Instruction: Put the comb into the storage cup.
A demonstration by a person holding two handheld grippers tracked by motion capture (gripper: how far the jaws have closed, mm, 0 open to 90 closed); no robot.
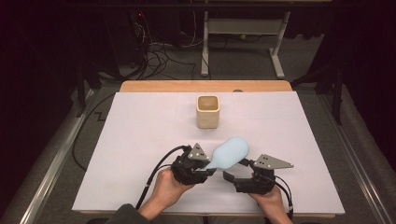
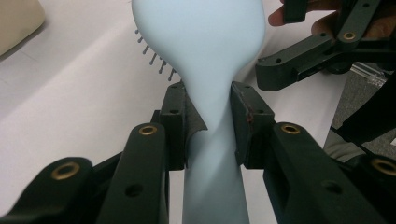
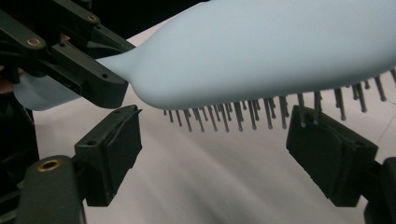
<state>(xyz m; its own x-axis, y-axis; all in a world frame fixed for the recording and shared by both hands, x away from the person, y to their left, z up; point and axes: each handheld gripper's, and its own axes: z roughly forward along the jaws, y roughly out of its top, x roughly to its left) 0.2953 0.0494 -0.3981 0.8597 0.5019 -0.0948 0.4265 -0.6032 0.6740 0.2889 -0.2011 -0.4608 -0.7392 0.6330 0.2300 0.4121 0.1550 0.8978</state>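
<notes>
**Hairbrush held by one gripper only: slip and snag risk**

I hold the pale blue hairbrush (image 1: 227, 153) above the bench (image 1: 140, 140) by its narrow handle neck, clamped between the left gripper (image 1: 204, 170) fingers (image 2: 173, 122). The right gripper (image 1: 232, 173) fingers (image 3: 109, 144) stand wide apart beneath the bristles, gripping nothing. I judge that the tapered handle may twist or slide downward. Bristles may catch on the right fingers. The beige square cup (image 1: 208, 111) stands well apart.
</notes>
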